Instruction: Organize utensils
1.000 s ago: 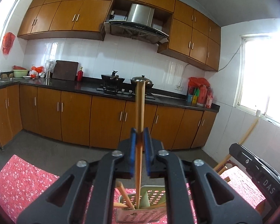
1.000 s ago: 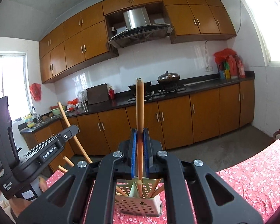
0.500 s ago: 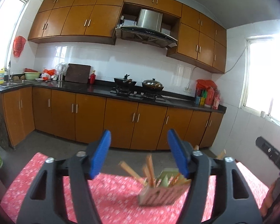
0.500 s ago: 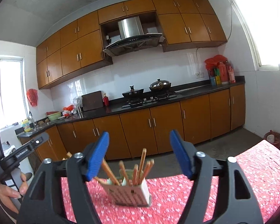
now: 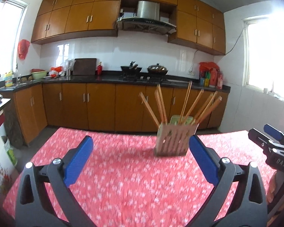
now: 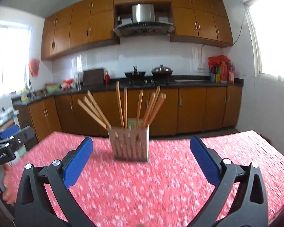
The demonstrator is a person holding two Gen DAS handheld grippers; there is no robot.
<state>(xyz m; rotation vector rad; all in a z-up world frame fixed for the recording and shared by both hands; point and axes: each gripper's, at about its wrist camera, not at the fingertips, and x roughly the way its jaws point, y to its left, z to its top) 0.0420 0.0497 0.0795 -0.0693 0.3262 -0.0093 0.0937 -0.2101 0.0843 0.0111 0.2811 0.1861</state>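
Observation:
A pale slotted utensil holder (image 5: pixel 177 139) stands on the red flowered tablecloth (image 5: pixel 123 170) with several wooden chopsticks (image 5: pixel 185 102) fanned out of its top. My left gripper (image 5: pixel 141 141) sits back from it, jaws opening wide, nothing between the blue pads. In the right wrist view the same holder (image 6: pixel 129 143) and chopsticks (image 6: pixel 121 104) stand just ahead of my right gripper (image 6: pixel 141 141), whose jaws are also opening with nothing in them. Each gripper shows at the edge of the other's view: the right gripper (image 5: pixel 272 141), the left gripper (image 6: pixel 5 145).
Beyond the table's far edge a strip of floor leads to brown base cabinets (image 5: pixel 100 106) under a dark counter (image 6: pixel 189 80) with woks on a stove (image 5: pixel 143 70). A person's hand (image 6: pixel 7 194) shows at the left edge. The cloth (image 6: pixel 161 179) around the holder is bare.
Both grippers were shut on a chopstick over the holder. They let go, opened wide and drew back and down, so the holder now stands farther ahead with the chopsticks in it.

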